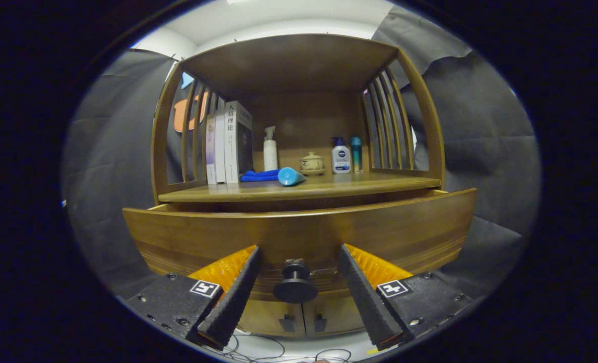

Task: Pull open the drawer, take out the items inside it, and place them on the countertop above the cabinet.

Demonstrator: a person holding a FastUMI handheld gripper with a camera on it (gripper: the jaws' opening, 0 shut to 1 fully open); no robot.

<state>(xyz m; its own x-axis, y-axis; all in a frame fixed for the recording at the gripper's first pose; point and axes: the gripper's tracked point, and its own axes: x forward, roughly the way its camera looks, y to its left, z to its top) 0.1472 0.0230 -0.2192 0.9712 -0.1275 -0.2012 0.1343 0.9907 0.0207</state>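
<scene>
A wooden cabinet holds a drawer [299,229] that stands partly pulled out, its front panel close ahead of me. The drawer's dark round knob [295,286] sits between my two fingers without touching either. My gripper [299,252] is open, its fingers spread on both sides of the knob. The drawer's inside is hidden behind the front panel. Above it the countertop [329,187] carries a blue cloth [259,176] and a light blue tube [290,176] lying on its side.
On the countertop stand several books [228,143] at the left, a white pump bottle [270,149], a small lidded pot [312,162], a white-and-blue bottle [340,156] and a teal can [356,153]. Slatted wooden sides and a top board enclose the shelf. Cables lie on the floor below.
</scene>
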